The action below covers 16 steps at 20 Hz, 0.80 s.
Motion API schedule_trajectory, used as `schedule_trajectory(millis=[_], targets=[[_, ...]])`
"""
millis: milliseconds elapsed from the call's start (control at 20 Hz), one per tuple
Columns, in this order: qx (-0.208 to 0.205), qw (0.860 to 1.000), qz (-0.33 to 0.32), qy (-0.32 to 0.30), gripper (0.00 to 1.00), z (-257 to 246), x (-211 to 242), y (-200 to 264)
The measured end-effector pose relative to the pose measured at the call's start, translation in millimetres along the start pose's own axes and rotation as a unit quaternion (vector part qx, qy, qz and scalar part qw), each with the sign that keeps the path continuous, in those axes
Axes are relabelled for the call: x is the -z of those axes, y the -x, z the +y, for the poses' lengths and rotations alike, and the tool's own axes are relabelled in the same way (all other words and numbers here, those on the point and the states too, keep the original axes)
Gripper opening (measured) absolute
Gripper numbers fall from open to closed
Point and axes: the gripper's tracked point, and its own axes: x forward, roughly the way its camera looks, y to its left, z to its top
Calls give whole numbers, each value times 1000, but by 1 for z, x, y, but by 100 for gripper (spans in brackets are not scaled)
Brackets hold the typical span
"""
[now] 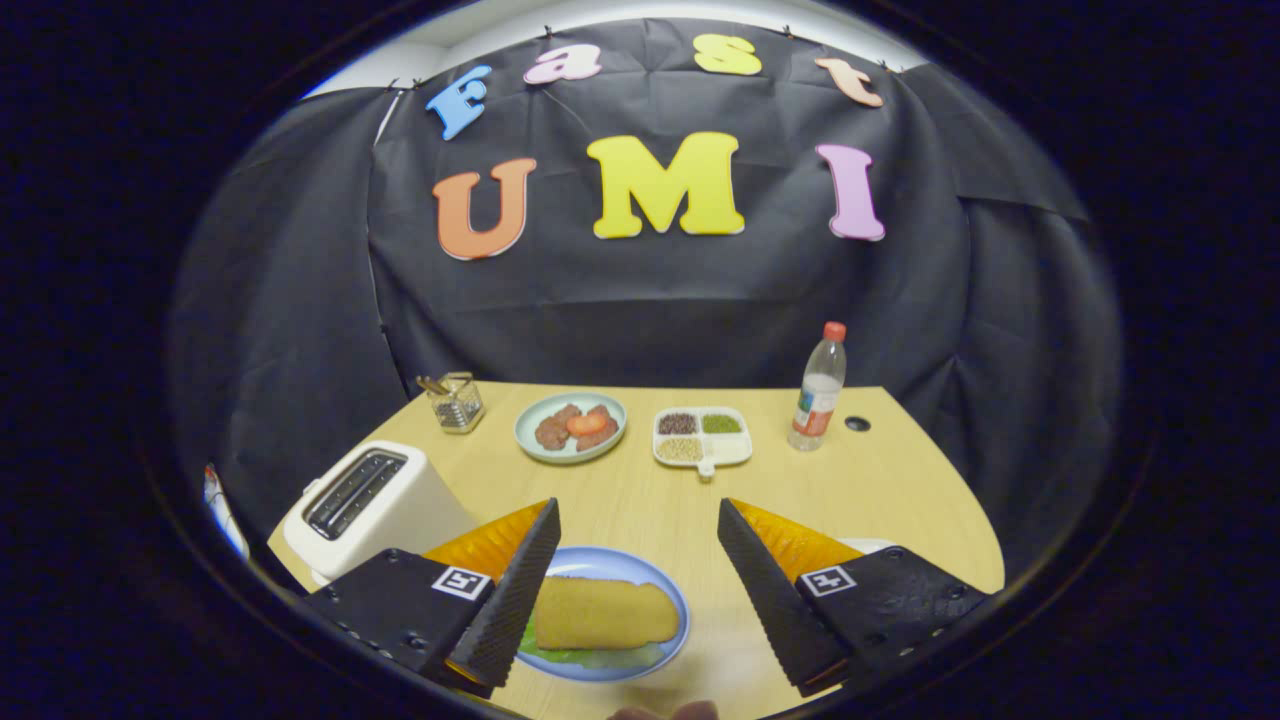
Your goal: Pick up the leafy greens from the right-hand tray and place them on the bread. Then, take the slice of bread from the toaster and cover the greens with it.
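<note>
A slice of bread [605,613] lies on a blue plate [672,592] on the wooden table, between my fingers and nearer the left one. Leafy greens [590,656] peek out from under its near edge. My gripper [632,560] is open, wide apart above the plate, with nothing held. A white toaster [365,506] stands to the left of the left finger; its slots look dark and I see no bread sticking out. A bit of a white tray [866,545] shows just behind the right finger.
At the back of the table stand a small glass holder [455,401], a pale green plate with meat and tomato [570,427], a white divided dish of grains [702,436] and a water bottle [820,388]. A hole [857,423] sits near the bottle.
</note>
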Motion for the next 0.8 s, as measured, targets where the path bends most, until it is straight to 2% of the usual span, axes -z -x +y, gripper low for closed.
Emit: schedule_trajectory(millis=[350,800], targets=[[46,996,-71,-5,96,-22,-76,72],[74,990,-120,3,96,-32,-95,130]])
